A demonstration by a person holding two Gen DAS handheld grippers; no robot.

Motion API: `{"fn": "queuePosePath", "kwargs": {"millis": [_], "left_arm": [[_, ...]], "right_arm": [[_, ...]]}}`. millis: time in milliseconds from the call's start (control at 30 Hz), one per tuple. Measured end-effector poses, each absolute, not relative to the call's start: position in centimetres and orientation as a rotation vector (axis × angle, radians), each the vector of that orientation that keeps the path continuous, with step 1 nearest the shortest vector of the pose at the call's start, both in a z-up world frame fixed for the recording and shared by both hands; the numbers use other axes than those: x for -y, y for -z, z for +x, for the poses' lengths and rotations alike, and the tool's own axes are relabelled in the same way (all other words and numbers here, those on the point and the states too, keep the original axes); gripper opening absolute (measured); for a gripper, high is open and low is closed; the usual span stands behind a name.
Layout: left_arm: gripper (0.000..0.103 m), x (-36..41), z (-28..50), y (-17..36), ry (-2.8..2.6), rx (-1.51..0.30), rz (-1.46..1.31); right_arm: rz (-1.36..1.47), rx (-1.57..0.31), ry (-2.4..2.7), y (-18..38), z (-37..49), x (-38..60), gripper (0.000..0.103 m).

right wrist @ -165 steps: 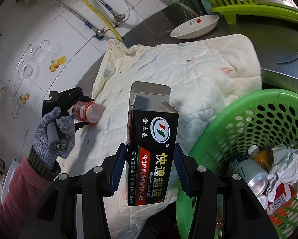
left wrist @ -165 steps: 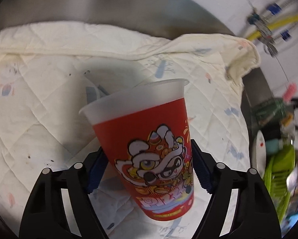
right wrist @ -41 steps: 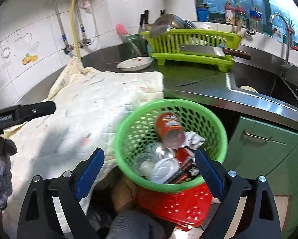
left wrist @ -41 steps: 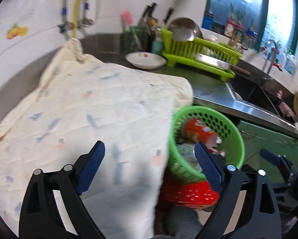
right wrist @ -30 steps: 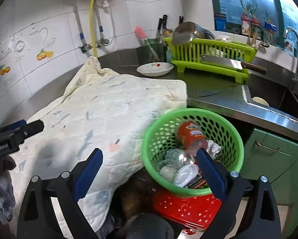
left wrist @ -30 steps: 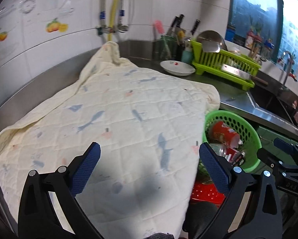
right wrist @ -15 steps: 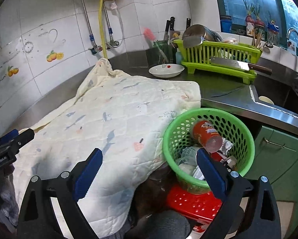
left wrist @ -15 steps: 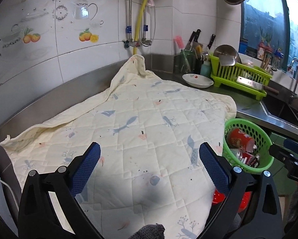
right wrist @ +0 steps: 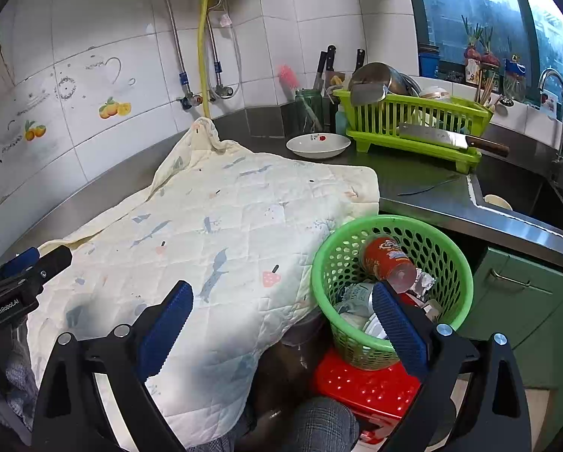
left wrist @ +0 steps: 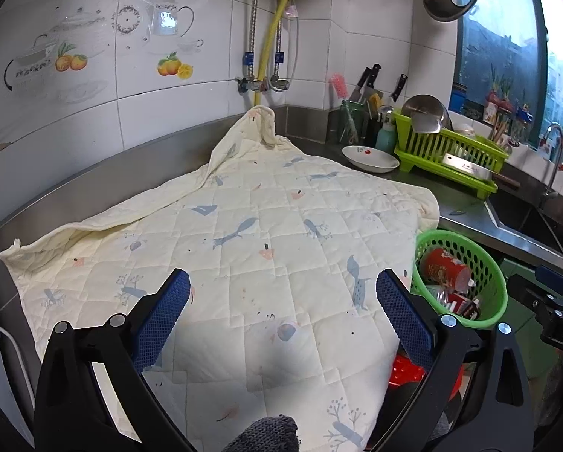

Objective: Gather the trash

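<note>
A green basket stands on a red stool beside the counter. It holds a red cup on its side among cans, a box and wrappers. My left gripper is open and empty, held back above the near part of the cream quilt. My right gripper is open and empty, above the quilt's edge and the basket. No trash shows on the quilt.
A white dish, a green dish rack with a cleaver, and a knife holder stand at the back of the steel counter. A sink lies at the right. Green cabinets stand below it.
Both grippers have pulled back and risen from the basket, so more of the quilt and wall shows. Earlier the left held the red cup and the right a black box; both are now empty.
</note>
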State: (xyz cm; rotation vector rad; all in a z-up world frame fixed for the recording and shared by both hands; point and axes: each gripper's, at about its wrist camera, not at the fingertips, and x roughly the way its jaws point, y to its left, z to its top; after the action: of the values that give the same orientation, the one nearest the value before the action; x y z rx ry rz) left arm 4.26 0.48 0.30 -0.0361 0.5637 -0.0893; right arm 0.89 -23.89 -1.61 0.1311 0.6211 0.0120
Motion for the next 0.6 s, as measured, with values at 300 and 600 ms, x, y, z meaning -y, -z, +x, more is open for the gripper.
{"fn": "queuePosePath", "kwargs": {"millis": [300,600], "left_arm": [[0.098,-0.1,3.7,-0.3,0.083,-0.544,-0.033],[0.098,0.2,3.3,-0.5,0.071,-0.523,-0.030]], "right_arm": [[0.126,-0.604,-0.001,1.3,0.3,23.9,0.093],[0.119,-0.575,0.025,1.0,-0.3,23.9,0.093]]}}
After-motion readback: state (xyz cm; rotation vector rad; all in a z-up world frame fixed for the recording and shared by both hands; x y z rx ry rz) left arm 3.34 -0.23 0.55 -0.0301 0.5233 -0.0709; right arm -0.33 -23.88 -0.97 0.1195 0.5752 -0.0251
